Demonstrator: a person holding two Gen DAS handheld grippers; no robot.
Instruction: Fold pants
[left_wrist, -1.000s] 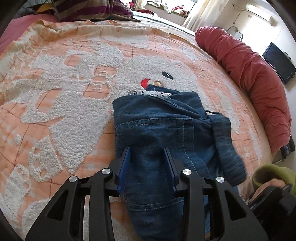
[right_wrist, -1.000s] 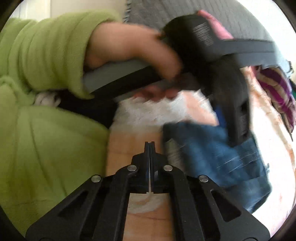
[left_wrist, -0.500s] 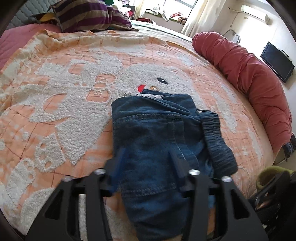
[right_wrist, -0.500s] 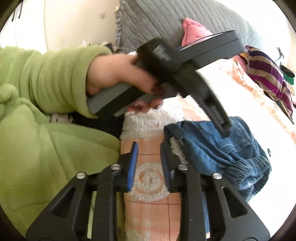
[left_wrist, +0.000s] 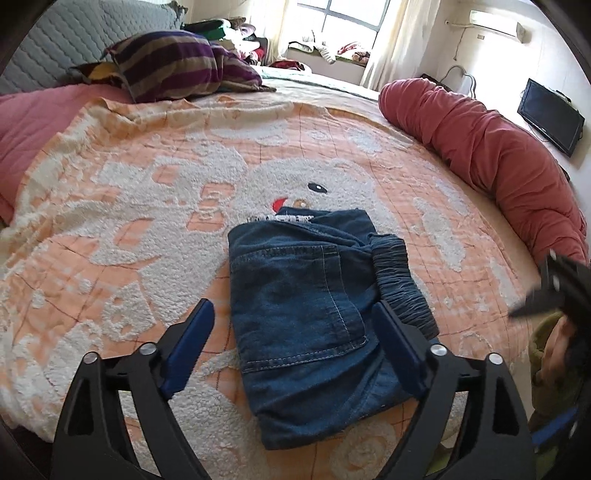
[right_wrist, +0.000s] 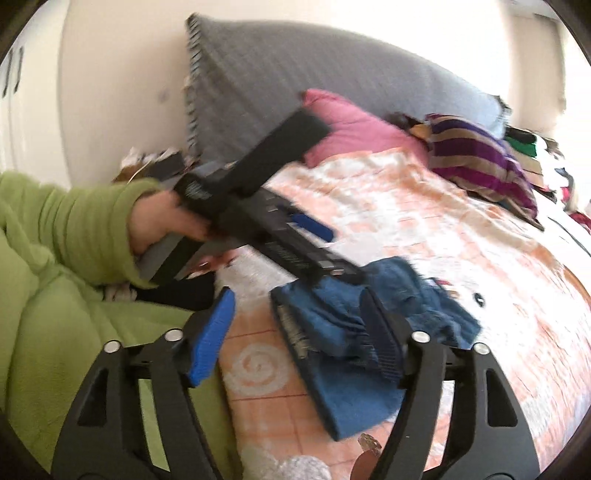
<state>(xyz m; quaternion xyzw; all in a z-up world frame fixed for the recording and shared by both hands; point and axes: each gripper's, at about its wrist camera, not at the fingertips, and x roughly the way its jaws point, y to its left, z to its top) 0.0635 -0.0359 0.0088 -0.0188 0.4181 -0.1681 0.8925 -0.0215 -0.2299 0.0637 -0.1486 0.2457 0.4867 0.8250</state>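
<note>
The blue denim pants (left_wrist: 306, 317) lie folded into a compact rectangle on the orange-and-white blanket (left_wrist: 147, 206), back pocket up, with a dark elastic waistband (left_wrist: 399, 284) on their right side. My left gripper (left_wrist: 295, 328) is open, lifted above the near end of the pants, holding nothing. My right gripper (right_wrist: 299, 314) is open and empty, off the bed's near edge, looking across the pants (right_wrist: 351, 332). The left gripper's black body (right_wrist: 266, 206), held by a hand in a green sleeve, shows blurred in the right wrist view.
A striped purple pillow (left_wrist: 177, 66) and a pink cover (left_wrist: 33, 122) lie at the bed's far left. A long red bolster (left_wrist: 491, 155) runs along the right edge. A grey headboard cushion (right_wrist: 295, 92) stands behind. The person's green clothing (right_wrist: 74, 332) is close on the left.
Both grippers opened wide and pulled back and up from the pants. The left let go of the denim; the right went from shut to open. The pants stay folded in place.
</note>
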